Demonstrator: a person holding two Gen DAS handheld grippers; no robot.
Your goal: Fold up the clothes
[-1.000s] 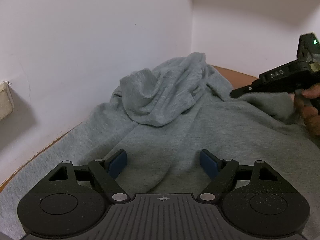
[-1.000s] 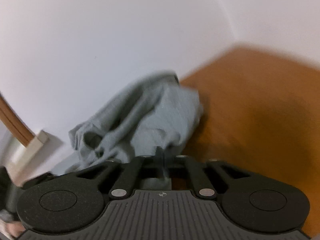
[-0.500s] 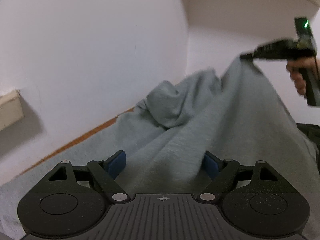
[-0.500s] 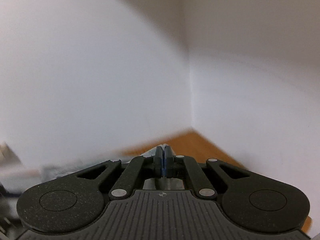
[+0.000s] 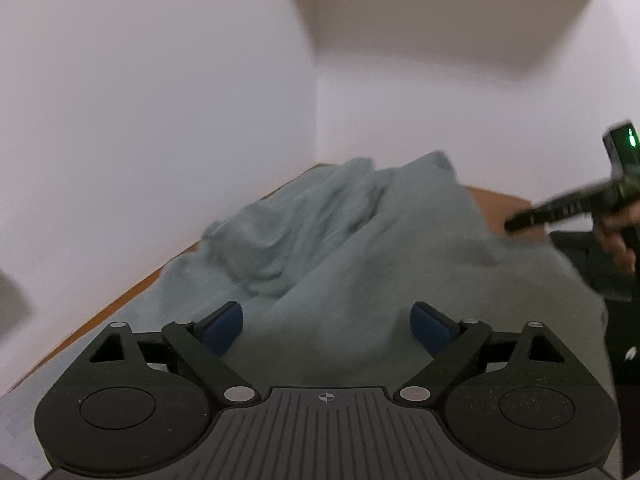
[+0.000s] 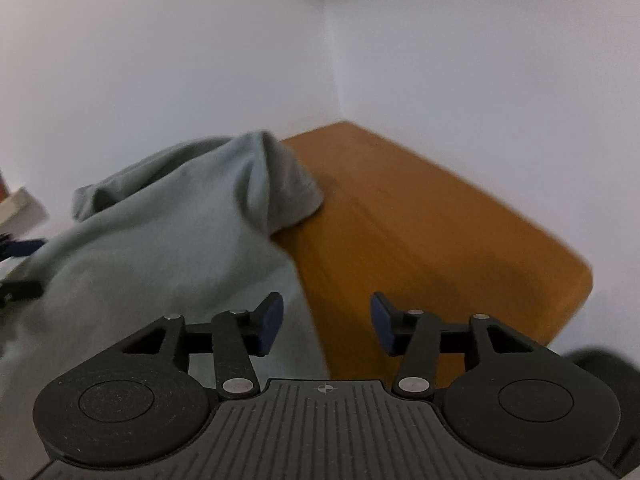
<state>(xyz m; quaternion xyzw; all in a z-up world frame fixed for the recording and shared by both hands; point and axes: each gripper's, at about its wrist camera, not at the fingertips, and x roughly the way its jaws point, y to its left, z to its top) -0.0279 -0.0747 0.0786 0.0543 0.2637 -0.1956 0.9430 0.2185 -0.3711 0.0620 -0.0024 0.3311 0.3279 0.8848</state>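
Note:
A grey hoodie (image 5: 360, 264) lies rumpled on the wooden table (image 6: 420, 240), bunched toward the wall corner. My left gripper (image 5: 326, 326) hovers over its near part, jaws wide and still opening; cloth lies below the blue pads (image 5: 222, 326) but they do not press it. My right gripper (image 6: 326, 324) is opening too, with only the hoodie's edge and bare table under the gap. A folded-over part with a ribbed hem (image 6: 292, 196) rests on top of the pile. In the left wrist view the right gripper (image 5: 520, 222) hangs at the right, held by a hand (image 5: 616, 240).
White walls meet in a corner just behind the table. Bare wood (image 6: 460, 248) stretches right of the hoodie to the table's rounded front-right corner. A dark object (image 5: 600, 272) sits at the right edge, and a pale box (image 6: 20, 208) stands against the left wall.
The right gripper, which held a lifted part of the hoodie shut in its jaws, has opened and let it drop onto the pile, then swung down and right. The left gripper rose a little.

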